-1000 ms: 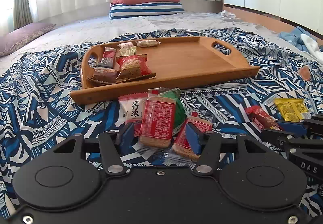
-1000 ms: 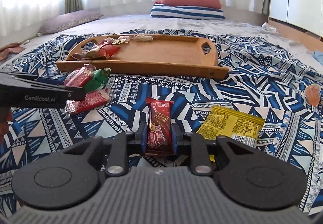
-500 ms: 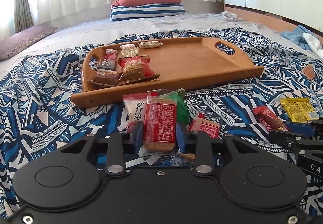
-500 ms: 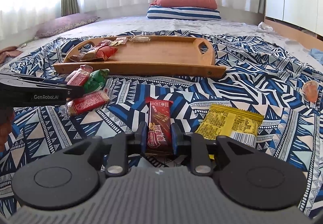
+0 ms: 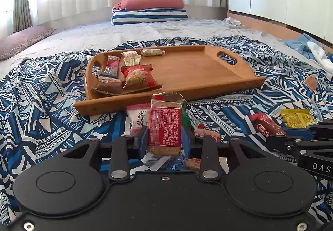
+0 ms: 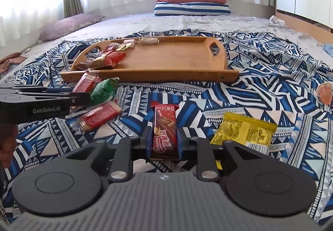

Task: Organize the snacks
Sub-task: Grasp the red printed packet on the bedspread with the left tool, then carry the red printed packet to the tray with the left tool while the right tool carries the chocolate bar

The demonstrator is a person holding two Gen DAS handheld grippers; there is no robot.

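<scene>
My left gripper [image 5: 165,140] is shut on a red-labelled biscuit packet [image 5: 165,126], which stands tilted up off the blue patterned blanket just in front of the wooden tray [image 5: 187,76]. Blue pads press on both of its sides. My right gripper [image 6: 164,143] is shut on a dark red chocolate wafer bar [image 6: 164,124], low over the blanket. The tray [image 6: 166,60] holds several snacks at its left end, among them a red bag [image 5: 137,75]. In the right wrist view the left gripper [image 6: 83,95] reaches in from the left edge.
Loose on the blanket lie a white-and-pink packet [image 5: 138,120], a green packet [image 6: 104,90], another red biscuit packet [image 6: 100,117] and a yellow packet [image 6: 245,131]. The right two thirds of the tray are bare wood. Pillows lie at the bed's far end.
The left jaws closed from wide apart onto the red-labelled biscuit packet, which now stands more upright. The right gripper kept its hold on the wafer bar and barely moved.
</scene>
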